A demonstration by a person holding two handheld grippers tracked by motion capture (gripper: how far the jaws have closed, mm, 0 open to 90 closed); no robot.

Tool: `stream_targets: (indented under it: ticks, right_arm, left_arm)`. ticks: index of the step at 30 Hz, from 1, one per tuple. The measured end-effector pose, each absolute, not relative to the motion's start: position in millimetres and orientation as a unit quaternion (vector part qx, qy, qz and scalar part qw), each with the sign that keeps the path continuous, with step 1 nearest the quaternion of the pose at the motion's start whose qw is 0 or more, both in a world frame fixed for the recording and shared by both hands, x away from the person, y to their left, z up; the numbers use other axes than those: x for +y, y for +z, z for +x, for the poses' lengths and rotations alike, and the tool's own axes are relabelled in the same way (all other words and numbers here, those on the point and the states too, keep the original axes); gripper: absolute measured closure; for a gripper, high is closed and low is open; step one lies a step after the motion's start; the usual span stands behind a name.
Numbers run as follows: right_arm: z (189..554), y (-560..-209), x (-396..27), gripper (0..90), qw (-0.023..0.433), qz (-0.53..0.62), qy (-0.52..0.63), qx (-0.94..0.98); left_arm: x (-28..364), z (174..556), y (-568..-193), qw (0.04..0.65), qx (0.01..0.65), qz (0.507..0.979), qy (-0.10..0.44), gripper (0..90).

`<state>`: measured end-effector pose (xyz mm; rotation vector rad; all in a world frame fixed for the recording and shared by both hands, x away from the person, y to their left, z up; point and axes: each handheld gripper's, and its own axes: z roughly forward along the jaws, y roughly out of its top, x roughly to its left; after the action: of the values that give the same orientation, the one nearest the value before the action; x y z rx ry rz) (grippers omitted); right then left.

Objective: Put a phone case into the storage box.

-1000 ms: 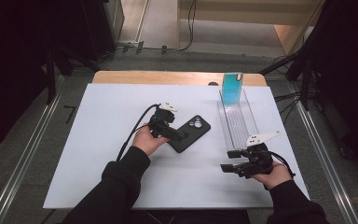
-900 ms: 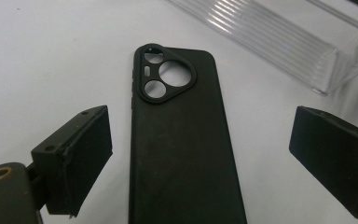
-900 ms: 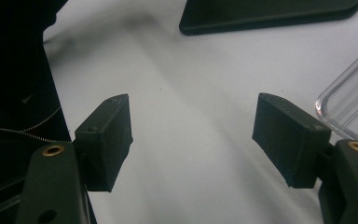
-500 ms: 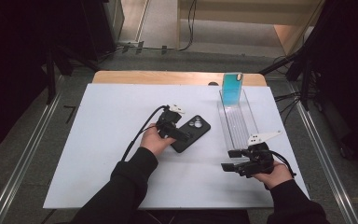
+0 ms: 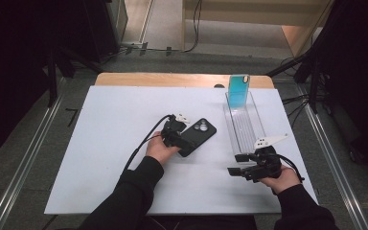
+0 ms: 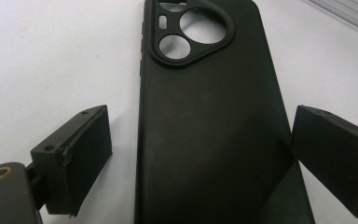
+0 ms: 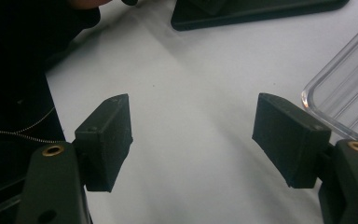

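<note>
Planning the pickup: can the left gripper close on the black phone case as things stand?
Probably yes: the left gripper has open jaws astride the black phone case, which lies flat on the white table with nothing between.

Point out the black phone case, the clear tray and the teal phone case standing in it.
black phone case [image 6: 205, 140], left gripper view, middle of its flat back
clear tray [image 5: 242, 125], high view, its ribbed floor
teal phone case [image 5: 238, 90], high view, centre of its upright face

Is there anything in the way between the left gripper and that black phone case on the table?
Nothing visible. The left gripper has its jaws open on either side of the black phone case, which lies flat on the white table between them.
</note>
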<state>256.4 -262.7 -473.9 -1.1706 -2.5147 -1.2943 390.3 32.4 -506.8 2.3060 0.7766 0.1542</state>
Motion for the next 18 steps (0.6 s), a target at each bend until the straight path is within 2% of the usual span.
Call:
stream_targets:
  ticks: [6, 13, 18]
  right_arm:
    - [256, -474, -262, 26.2, 0.04, -0.383, -0.421, -0.821]
    - [257, -475, -262, 26.2, 0.041, -0.385, -0.419, -0.822]
    - [257, -475, -262, 26.2, 0.039, -0.385, -0.416, -0.823]
  left_arm:
    - [30, 387, -507, 0.339, 0.288, 0.894, 0.06, 6.0]
    - [24, 379, -509, 0.314, 0.261, 0.908, 0.096, 5.0]
    - [22, 379, -508, 0.304, 0.256, 0.912, 0.099, 5.1]
